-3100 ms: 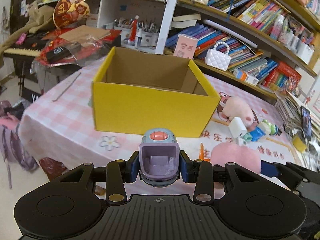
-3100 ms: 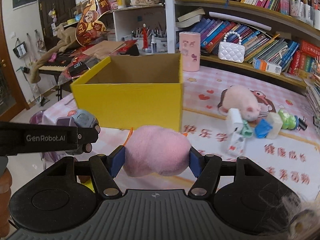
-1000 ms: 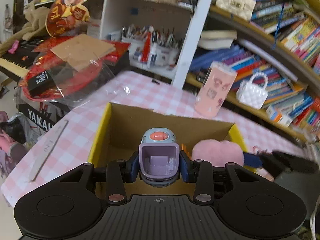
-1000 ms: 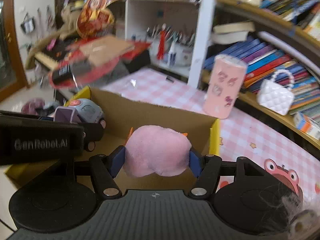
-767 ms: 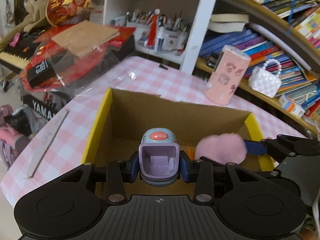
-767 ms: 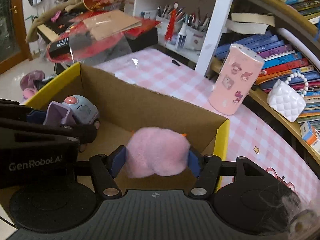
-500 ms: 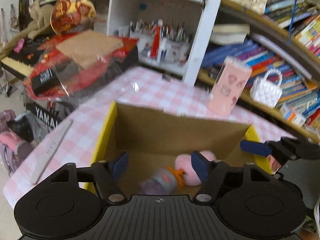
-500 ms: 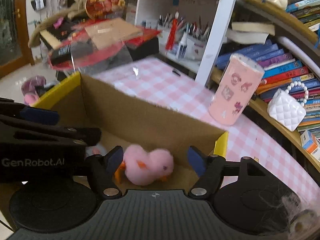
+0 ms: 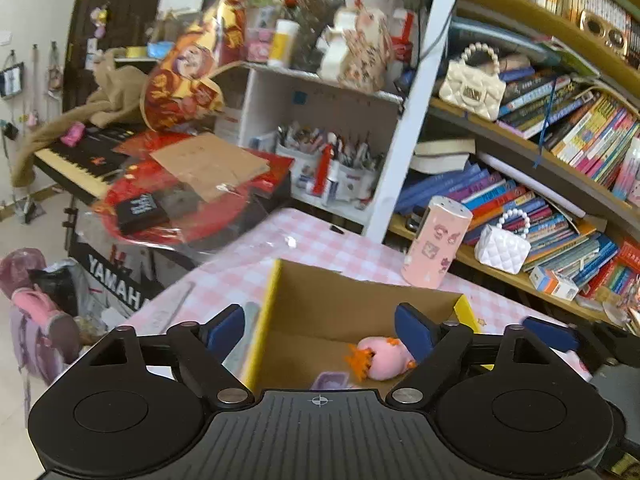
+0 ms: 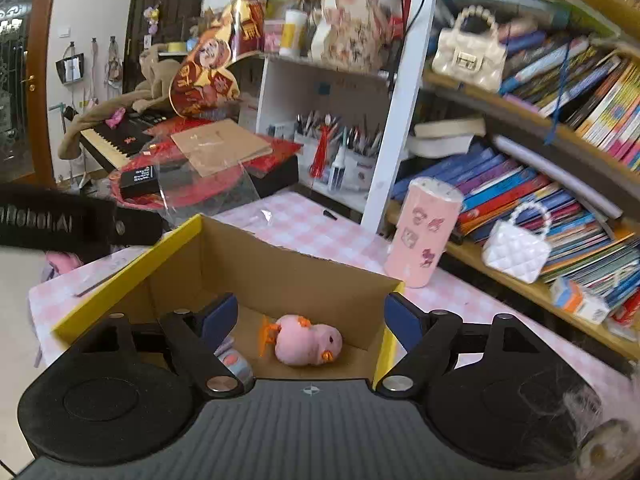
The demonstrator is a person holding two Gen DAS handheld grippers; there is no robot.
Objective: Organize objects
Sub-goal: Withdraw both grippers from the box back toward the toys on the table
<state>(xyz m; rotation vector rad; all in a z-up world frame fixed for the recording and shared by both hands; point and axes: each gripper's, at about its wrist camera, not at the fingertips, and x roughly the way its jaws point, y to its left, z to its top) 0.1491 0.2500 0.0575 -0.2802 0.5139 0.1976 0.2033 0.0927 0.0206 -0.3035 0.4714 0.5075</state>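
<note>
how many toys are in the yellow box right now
2: a pink plush chick lying on the floor of the yellow box toward its right side, and a purple toy car left of it, half hidden by the gripper. More may be hidden.

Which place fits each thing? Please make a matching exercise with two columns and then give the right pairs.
1. pink plush chick
2. pink canister
3. white quilted purse
4. left gripper

A. on the bookshelf ledge
B. open, above the yellow box
C. lying inside the box
D. standing on the checked tablecloth behind the box

Pairs: 1-C, 2-D, 3-A, 4-B
</note>
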